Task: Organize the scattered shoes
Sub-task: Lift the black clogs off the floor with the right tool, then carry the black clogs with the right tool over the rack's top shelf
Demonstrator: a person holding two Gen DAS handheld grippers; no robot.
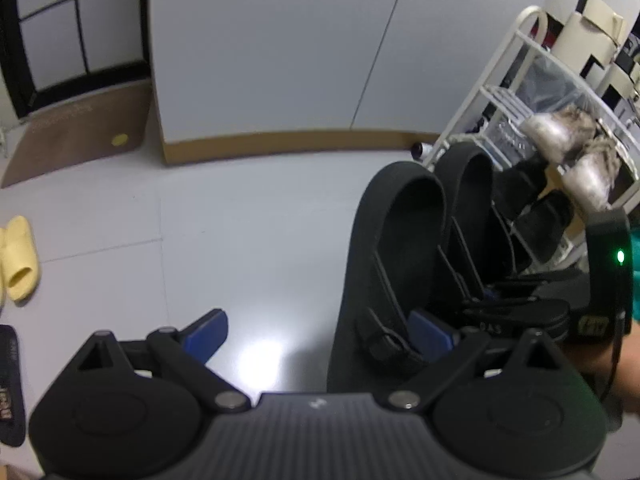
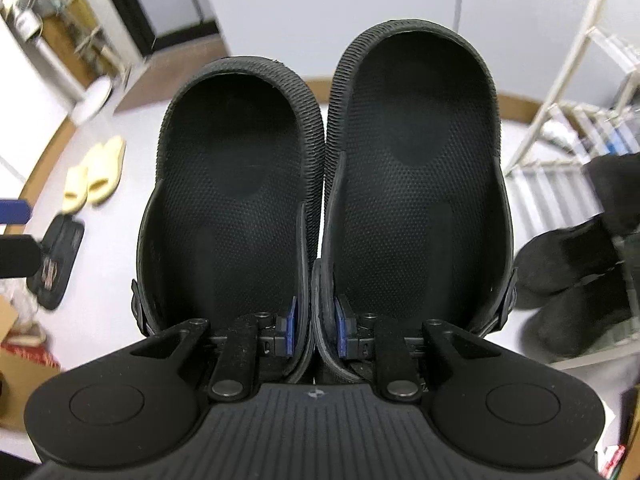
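Note:
My right gripper (image 2: 316,332) is shut on a pair of black clogs (image 2: 416,176), pinching their two inner side walls together; the soles face away and the openings face the camera. The same clogs (image 1: 400,248) show in the left wrist view, held above the floor in front of the white shoe rack (image 1: 516,52). My left gripper (image 1: 320,330) is open and empty; its right finger is beside the nearer clog. A pair of yellow slides (image 1: 20,260) lies on the floor at far left, also in the right wrist view (image 2: 96,174).
The white rack holds grey furry slippers (image 1: 560,132) and black shoes (image 2: 572,272). A black slide (image 2: 56,260) lies on the floor left of me. A brown mat (image 1: 80,132) lies by the dark door. A cardboard box (image 2: 20,360) is at lower left.

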